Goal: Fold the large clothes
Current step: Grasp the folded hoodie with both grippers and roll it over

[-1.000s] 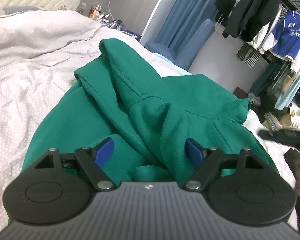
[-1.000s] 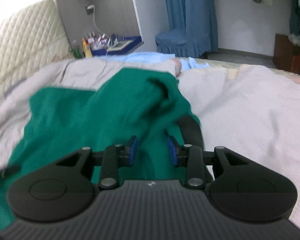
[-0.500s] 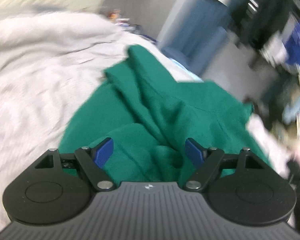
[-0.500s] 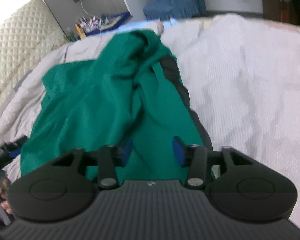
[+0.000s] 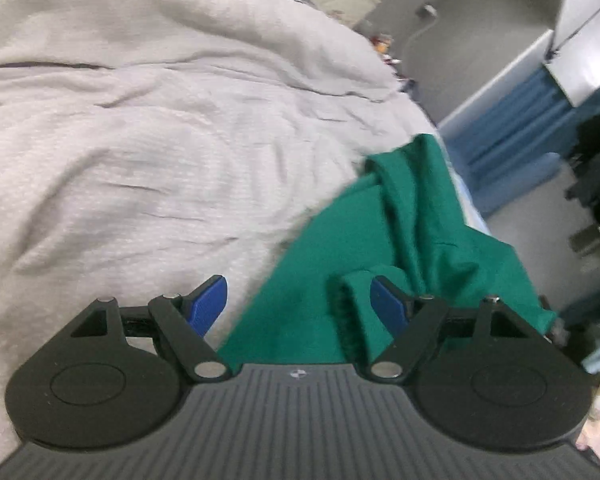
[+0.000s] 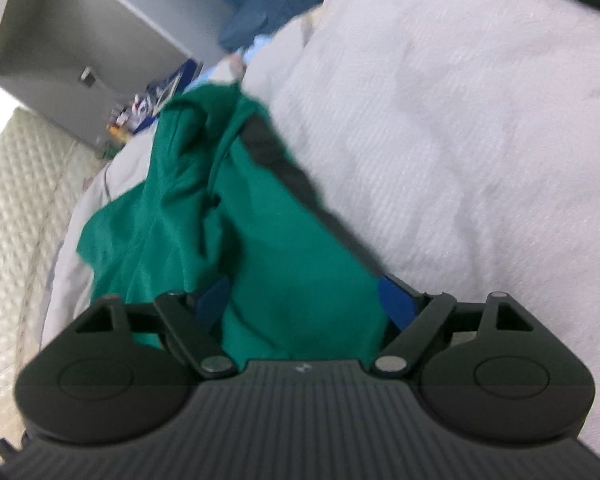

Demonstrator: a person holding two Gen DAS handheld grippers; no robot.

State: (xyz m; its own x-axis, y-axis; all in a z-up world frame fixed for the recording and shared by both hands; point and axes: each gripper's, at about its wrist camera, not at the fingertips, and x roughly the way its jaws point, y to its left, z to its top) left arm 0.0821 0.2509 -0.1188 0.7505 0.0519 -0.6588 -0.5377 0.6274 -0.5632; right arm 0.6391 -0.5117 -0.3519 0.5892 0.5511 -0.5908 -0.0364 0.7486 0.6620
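A large green hoodie lies rumpled on a bed with a pale grey cover. My left gripper is open at the garment's left edge; a green ribbed cuff lies just inside its right finger, and the left finger is over the bedcover. In the right wrist view the hoodie shows a dark lining strip along its right edge. My right gripper is open with green cloth bunched between its blue pads, loose in the gap.
A quilted cream headboard stands at the left. A cluttered bedside table and blue curtains are beyond the bed. The bedcover spreads wide to the right of the garment.
Both grippers have swung and dropped closer to the hoodie. The right jaws have opened wider. The left gripper has shifted left to the garment's edge, with the cuff now by its right finger.
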